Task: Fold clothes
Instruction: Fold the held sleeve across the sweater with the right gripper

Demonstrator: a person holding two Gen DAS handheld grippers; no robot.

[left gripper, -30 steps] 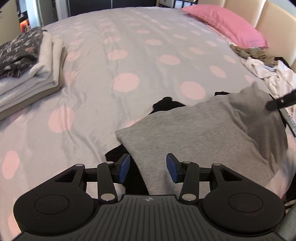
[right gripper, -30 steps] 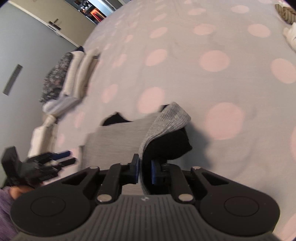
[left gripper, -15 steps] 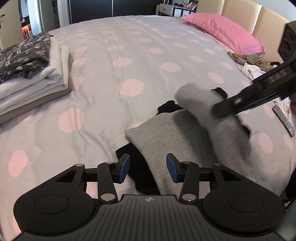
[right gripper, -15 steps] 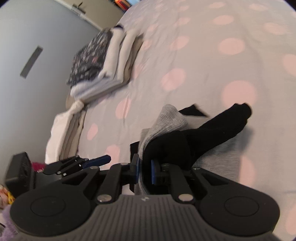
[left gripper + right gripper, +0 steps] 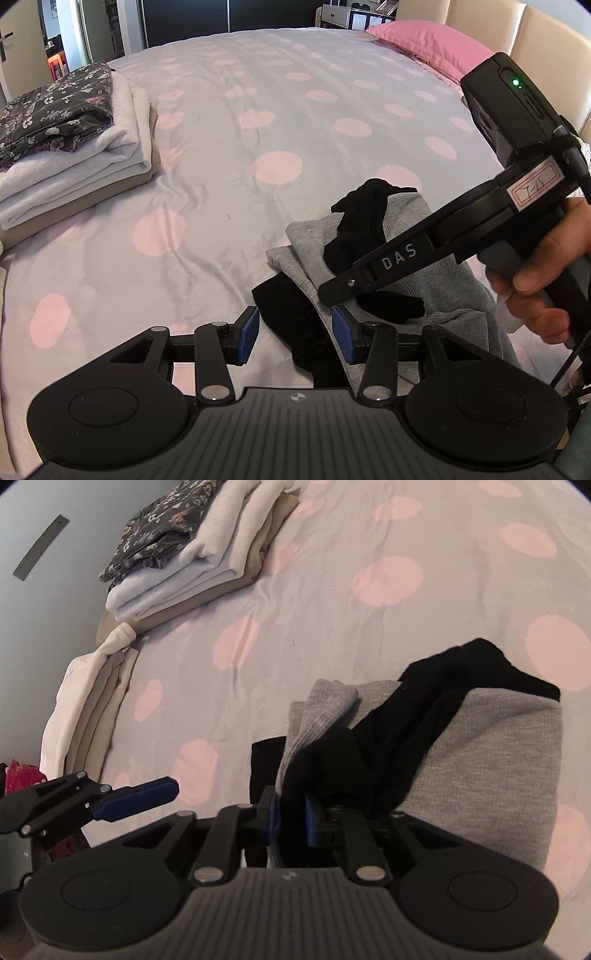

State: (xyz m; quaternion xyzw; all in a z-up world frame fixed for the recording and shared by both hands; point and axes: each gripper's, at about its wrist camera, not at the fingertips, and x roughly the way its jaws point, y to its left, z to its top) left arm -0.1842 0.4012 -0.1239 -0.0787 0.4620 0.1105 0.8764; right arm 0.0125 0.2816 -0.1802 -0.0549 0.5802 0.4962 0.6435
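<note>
1. The right gripper is clamped on a black-and-grey garment, a flap doubled over it, at the frame's lower right on the bed.
2. The left gripper hangs agape beside the garment's edge (likely ready to pin it).
3. A folded stack sits upper left.

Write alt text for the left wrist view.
The right claw, held in a hand, is shut on a grey-and-black garment lying on a pink-spotted bedspread. The open left claw hovers in the foreground. A stack of folded clothes sits far left.
</note>
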